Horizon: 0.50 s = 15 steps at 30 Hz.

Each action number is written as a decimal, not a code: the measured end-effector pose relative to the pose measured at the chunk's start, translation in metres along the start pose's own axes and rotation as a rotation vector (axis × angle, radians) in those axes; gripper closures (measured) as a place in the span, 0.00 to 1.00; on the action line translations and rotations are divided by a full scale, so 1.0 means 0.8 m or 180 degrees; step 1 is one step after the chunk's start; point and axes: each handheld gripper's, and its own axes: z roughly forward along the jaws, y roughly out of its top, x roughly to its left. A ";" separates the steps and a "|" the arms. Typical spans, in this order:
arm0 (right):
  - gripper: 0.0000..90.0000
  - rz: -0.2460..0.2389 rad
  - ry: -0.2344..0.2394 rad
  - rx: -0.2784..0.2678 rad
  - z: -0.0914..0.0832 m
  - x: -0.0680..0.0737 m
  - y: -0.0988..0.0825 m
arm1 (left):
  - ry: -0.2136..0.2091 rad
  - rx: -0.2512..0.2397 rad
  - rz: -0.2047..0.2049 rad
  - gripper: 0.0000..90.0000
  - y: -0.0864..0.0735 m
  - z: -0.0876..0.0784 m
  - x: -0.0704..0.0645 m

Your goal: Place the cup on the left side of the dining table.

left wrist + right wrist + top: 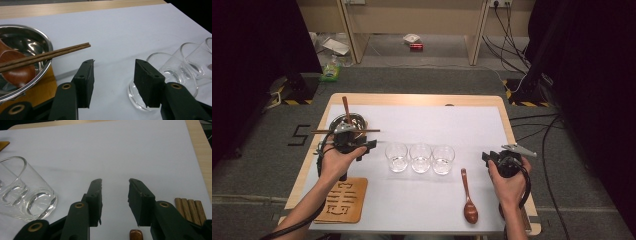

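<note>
On the white table cover [422, 200], a steel bowl [37, 37] at far left already held a wooden spoon [17, 72], with chopsticks [47, 55] laid across its rim. The left gripper [113, 72] hung beside it, jaws apart and empty. Three empty glasses [420, 158] and a second wooden spoon [468, 197] remained untouched near the idle right gripper [115, 197], jaws also apart.

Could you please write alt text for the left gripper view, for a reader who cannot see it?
The left gripper hangs open and empty over the white tabletop sheet. A pair of dark wooden chopsticks lies across a shiny steel bowl holding a brown wooden spoon at the left. Clear drinking glasses stand at the right.
</note>
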 end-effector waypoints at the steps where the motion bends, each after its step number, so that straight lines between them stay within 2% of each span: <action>1: 0.71 0.0003 -0.0005 0.0002 -0.001 -0.003 -0.001 | -0.0022 -0.0009 0.0026 0.55 0.003 0.004 -0.004; 7: 0.70 0.0034 -0.0035 0.0006 -0.005 -0.006 -0.002 | -0.0038 0.0060 0.0117 0.54 0.004 0.013 -0.012; 10: 0.70 0.0033 -0.0043 -0.0002 -0.006 -0.005 -0.001 | -0.0051 0.0083 0.0117 0.53 0.002 0.014 -0.015; 15: 0.70 -0.0003 -0.0031 -0.0019 -0.008 0.000 0.001 | -0.0142 0.0116 0.0137 0.52 -0.001 0.025 -0.027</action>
